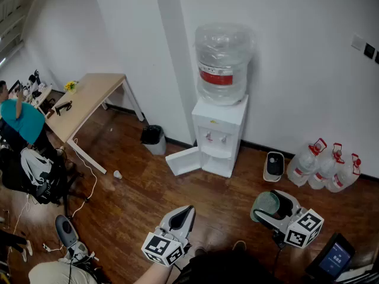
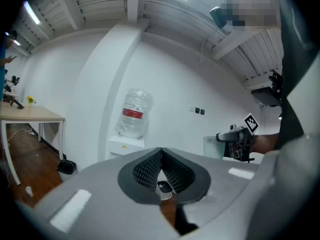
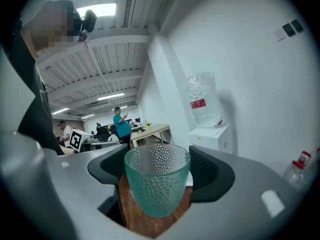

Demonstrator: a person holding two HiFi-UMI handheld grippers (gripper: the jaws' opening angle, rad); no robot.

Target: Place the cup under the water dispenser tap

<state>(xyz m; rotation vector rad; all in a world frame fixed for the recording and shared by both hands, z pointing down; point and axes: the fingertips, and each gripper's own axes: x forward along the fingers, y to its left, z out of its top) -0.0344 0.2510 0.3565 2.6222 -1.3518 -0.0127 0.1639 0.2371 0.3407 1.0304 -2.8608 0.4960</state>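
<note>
A white water dispenser (image 1: 218, 132) stands against the wall with a large clear bottle (image 1: 222, 61) on top and two small taps (image 1: 215, 138) in its front recess. My right gripper (image 1: 269, 206) is shut on a green dimpled glass cup (image 3: 157, 184), held upright well short of the dispenser (image 3: 212, 136) and to its right. The cup (image 1: 265, 205) shows between the jaws in the head view too. My left gripper (image 1: 185, 213) hangs lower left, jaws shut on nothing (image 2: 161, 152). From it I see the dispenser (image 2: 125, 146) and the cup (image 2: 212, 146).
The dispenser's lower door (image 1: 183, 161) hangs open to the left. A black bin (image 1: 153, 136) sits left of it, a small white appliance (image 1: 273, 165) and three spare water jugs (image 1: 325, 170) to its right. A wooden table (image 1: 89, 96) and a person (image 1: 21, 120) are at far left.
</note>
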